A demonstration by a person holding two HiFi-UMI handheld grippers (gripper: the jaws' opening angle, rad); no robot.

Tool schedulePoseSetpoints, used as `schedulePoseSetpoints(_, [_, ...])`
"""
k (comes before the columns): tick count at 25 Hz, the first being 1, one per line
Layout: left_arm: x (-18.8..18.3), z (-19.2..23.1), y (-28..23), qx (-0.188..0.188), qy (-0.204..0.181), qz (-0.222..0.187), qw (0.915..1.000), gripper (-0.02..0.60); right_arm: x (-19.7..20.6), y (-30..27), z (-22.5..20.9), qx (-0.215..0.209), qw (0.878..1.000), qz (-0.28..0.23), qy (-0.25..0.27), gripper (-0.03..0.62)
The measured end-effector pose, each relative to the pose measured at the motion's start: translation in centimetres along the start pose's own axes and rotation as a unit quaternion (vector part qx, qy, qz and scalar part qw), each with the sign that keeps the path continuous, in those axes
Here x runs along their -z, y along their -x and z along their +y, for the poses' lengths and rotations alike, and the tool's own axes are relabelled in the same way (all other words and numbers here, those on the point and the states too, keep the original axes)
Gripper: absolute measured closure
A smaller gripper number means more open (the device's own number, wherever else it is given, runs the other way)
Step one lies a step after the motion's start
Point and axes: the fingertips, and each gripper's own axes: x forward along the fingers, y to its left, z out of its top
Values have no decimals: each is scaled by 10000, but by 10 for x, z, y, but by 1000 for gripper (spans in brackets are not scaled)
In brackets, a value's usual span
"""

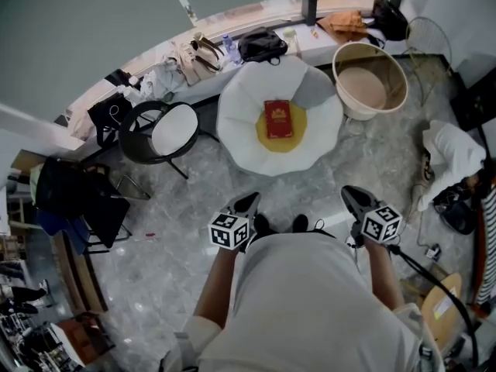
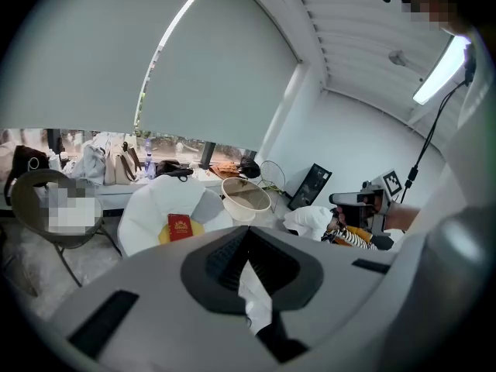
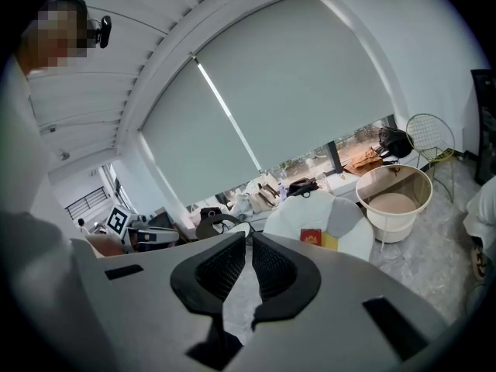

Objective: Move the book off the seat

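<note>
A red book (image 1: pixel 278 118) lies flat on the yellow cushion of a white petal-shaped seat (image 1: pixel 236 126) ahead of me. It also shows small in the left gripper view (image 2: pixel 180 226) and the right gripper view (image 3: pixel 311 237). My left gripper (image 1: pixel 249 202) and right gripper (image 1: pixel 353 194) are held low in front of the person's body, well short of the seat. Both point toward it. In the left gripper view the jaws (image 2: pixel 246 242) are shut with nothing between them. The right gripper's jaws (image 3: pixel 249 246) are likewise shut and empty.
A beige round tub (image 1: pixel 370 80) stands right of the seat. A black chair with a white pad (image 1: pixel 167 130) stands to its left. Bags crowd the window ledge (image 1: pixel 260 45) behind. A white cloth (image 1: pixel 453 157) and cables lie on the floor at right.
</note>
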Motion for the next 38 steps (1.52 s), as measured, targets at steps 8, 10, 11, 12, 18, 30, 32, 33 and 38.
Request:
schedulePoseSetpoints(8, [7,-18,-13,-160,249,-162,9994,578,13,18,-33,-89,9992,270,269,542])
schedulePoseSetpoints(10, [9,-21,-17,-173,259,-131,9994,578,12,20,-38,-73,9994,277,190,542])
schedulePoseSetpoints(11, [9,-22,-19,-179,265,-115,9994,578,12,20,-40,-76,9994,276,168,542])
schedulePoseSetpoints(12, [9,-23,-21,-186,269,-97,9994,578,12,20,-41,-88,9995,272,151,542])
schedulePoseSetpoints(18, [6,-19,-33,-211,215,-15,9995,578,11,11,-50,-98,9992,360,134,542])
schedulePoseSetpoints(30, [-30,17,-75,-46,222,97,9997,578,-22,-36,-79,137,9992,367,68,542])
schedulePoseSetpoints(32, [-42,28,-84,3,209,128,9997,578,-34,-51,-85,189,9991,388,49,542])
schedulePoseSetpoints(33, [-48,34,-88,23,199,145,9997,578,-39,-59,-88,201,9991,380,53,542])
schedulePoseSetpoints(38, [-73,69,-108,60,207,214,9995,578,-63,-98,-96,231,9988,433,-8,542])
